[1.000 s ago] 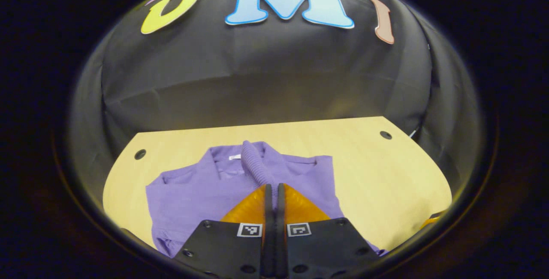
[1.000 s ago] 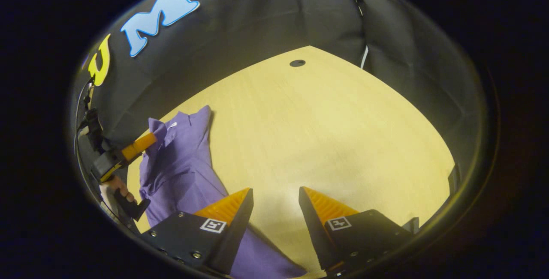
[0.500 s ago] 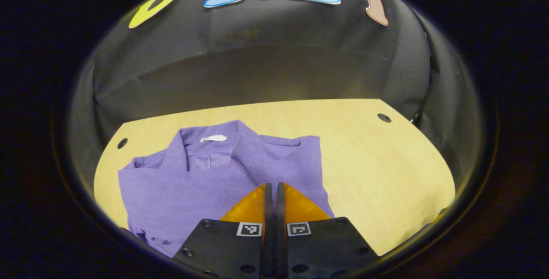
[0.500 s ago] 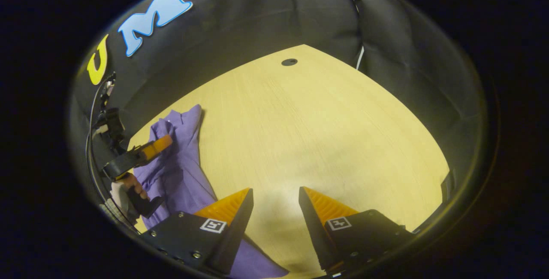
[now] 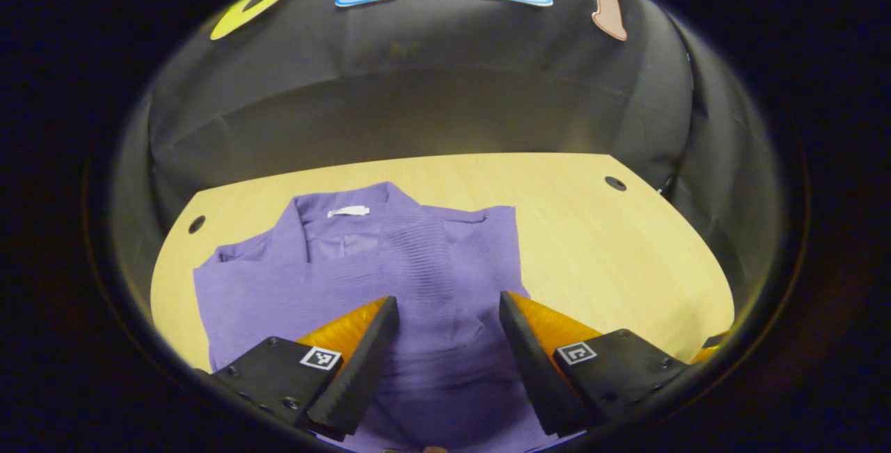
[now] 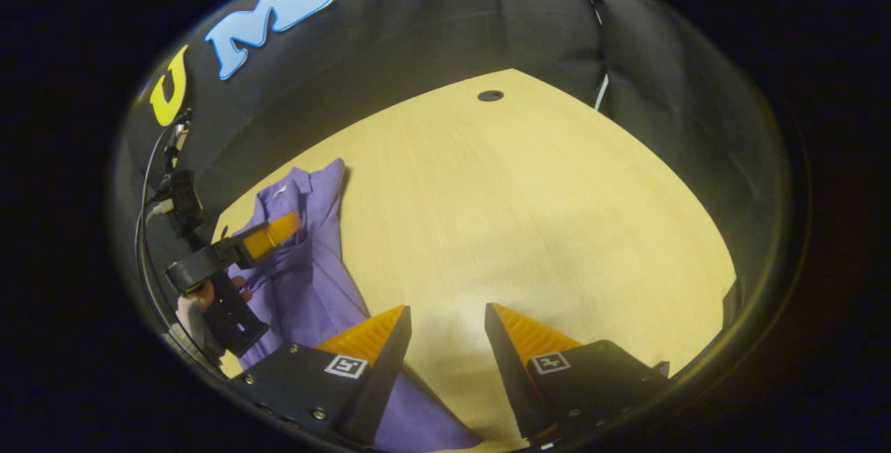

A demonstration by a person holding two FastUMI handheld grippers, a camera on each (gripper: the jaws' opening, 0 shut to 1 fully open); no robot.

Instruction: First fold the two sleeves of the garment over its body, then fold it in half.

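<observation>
A purple knit garment (image 5: 348, 279) lies on the wooden table (image 5: 598, 251), collar toward the far wall, with a ribbed sleeve (image 5: 424, 258) laid flat over its body. My left gripper (image 5: 445, 314) hangs open just above that sleeve, holding nothing. In the right gripper view the garment (image 6: 313, 279) lies at the left. The left gripper (image 6: 271, 241) hovers over it there, held by a hand (image 6: 191, 303). My right gripper (image 6: 445, 324) is open over bare wood by the garment's right edge, with its left finger above the cloth.
Dark round holes (image 5: 615, 182) (image 5: 196, 224) mark the table's far corners; another hole (image 6: 491, 96) shows in the right gripper view. Black cloth walls close in the table's far and right sides. Bare wood (image 6: 543, 216) stretches right of the garment.
My left gripper has gone from shut on the ribbed sleeve to open, and the sleeve now lies flat across the body. The right gripper stayed open and barely shifted.
</observation>
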